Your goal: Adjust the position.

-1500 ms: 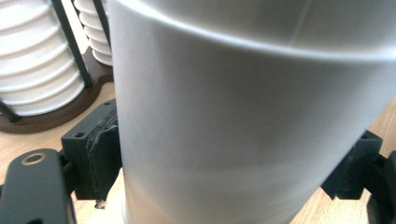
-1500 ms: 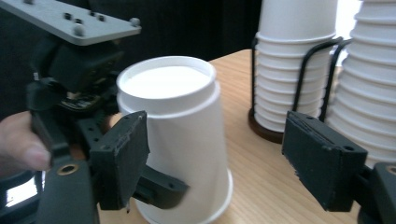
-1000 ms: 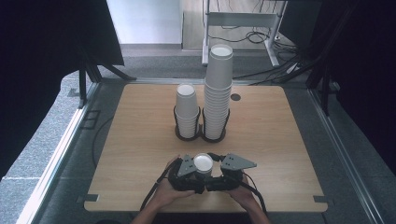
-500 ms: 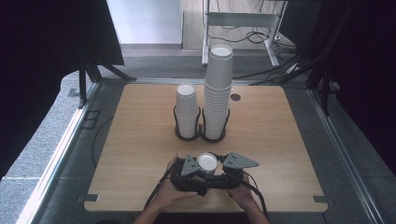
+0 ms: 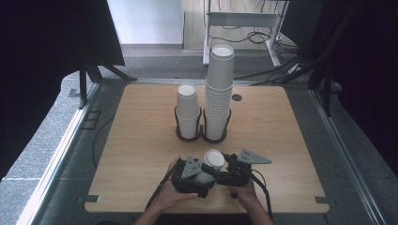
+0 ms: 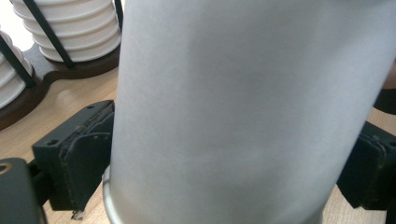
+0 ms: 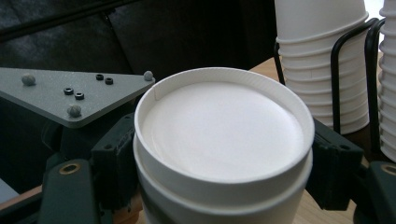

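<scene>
At the near edge of the worktop (image 5: 141,140), the person's left hand (image 5: 171,197) and right hand (image 5: 244,192) are bringing the two tools together around a single white paper cup (image 5: 213,160). The cup is being carried base-up and tilted just above the wood. The left claw (image 6: 229,168) has just been opening wide from a narrow setting and is now easing inward again. The cup wall is standing between its pads, but whether they are pressing on it I cannot tell. The right claw (image 7: 222,177) has been closing a little, and its pads are now meeting the cup on both sides just below the base rim, so it is holding the cup. A second band is showing under that rim and may be a nested cup, though this is not certain. Against the earlier high views, the cup is sitting slightly nearer the right tool. In my judgement the grip is passing from left to right, or the left claw is re-seating lower on the wall to pull a nested pair apart. Either way the cup is not yet delivered. Further back, at mid-worktop, a dark wire holder (image 5: 202,136) is keeping two inverted stacks side by side, the short stack (image 5: 188,110) on the left and the tall stack (image 5: 219,89) on the right. Both are standing well apart from the claws and look undisturbed.
</scene>
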Demonstrator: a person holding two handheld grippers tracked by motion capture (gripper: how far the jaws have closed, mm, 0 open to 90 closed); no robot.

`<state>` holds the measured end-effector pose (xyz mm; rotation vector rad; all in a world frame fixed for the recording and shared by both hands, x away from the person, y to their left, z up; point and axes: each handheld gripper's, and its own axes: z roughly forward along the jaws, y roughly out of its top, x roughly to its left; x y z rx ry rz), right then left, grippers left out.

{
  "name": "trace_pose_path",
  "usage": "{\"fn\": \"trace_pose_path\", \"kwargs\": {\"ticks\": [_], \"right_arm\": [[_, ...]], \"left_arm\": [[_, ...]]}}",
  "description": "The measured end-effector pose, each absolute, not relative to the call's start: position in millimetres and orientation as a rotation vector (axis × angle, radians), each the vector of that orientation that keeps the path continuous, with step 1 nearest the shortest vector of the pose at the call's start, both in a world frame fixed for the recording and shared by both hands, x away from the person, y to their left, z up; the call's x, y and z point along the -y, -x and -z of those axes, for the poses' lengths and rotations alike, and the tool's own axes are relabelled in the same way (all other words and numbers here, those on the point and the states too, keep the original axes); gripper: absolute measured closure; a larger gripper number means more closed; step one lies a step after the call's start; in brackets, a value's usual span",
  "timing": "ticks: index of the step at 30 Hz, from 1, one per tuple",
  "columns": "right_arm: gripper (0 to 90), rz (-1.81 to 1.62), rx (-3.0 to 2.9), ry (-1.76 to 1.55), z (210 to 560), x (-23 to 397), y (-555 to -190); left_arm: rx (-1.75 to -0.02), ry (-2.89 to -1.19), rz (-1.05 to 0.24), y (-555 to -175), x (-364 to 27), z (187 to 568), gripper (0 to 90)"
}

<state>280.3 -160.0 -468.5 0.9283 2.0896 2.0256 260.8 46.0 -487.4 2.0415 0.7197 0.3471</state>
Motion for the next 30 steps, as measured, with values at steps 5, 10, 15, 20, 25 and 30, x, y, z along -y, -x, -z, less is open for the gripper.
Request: {"fn": "trace_pose_path", "kwargs": {"ticks": [5,10,15,20,25,30], "right_arm": [[24.3,-1.979,-2.119,-0.905,468.2,156.3,-278.7],[24.1,-1.980,-2.118,-0.907,468.0,157.1,-279.1],[23.8,-1.976,-2.124,-0.904,468.2,157.3,-279.6],[23.4,-1.975,-2.130,-0.903,468.8,157.2,-280.2],[22.8,-1.975,-2.122,-0.897,470.0,156.5,-279.8],[22.5,-1.969,-2.123,-0.893,469.9,156.2,-279.4]], "left_arm": [[-0.695,-2.052,-0.350,-259.5,-45.0,488.4,9.3],[-0.691,-2.050,-0.359,-259.3,-45.2,487.9,10.0],[-0.688,-2.056,-0.364,-259.4,-45.2,488.3,10.6],[-0.687,-2.061,-0.362,-259.9,-45.5,488.5,11.2],[-0.685,-2.071,-0.362,-260.3,-45.8,488.2,11.4],[-0.683,-2.077,-0.362,-260.7,-46.0,487.6,11.4]]}}
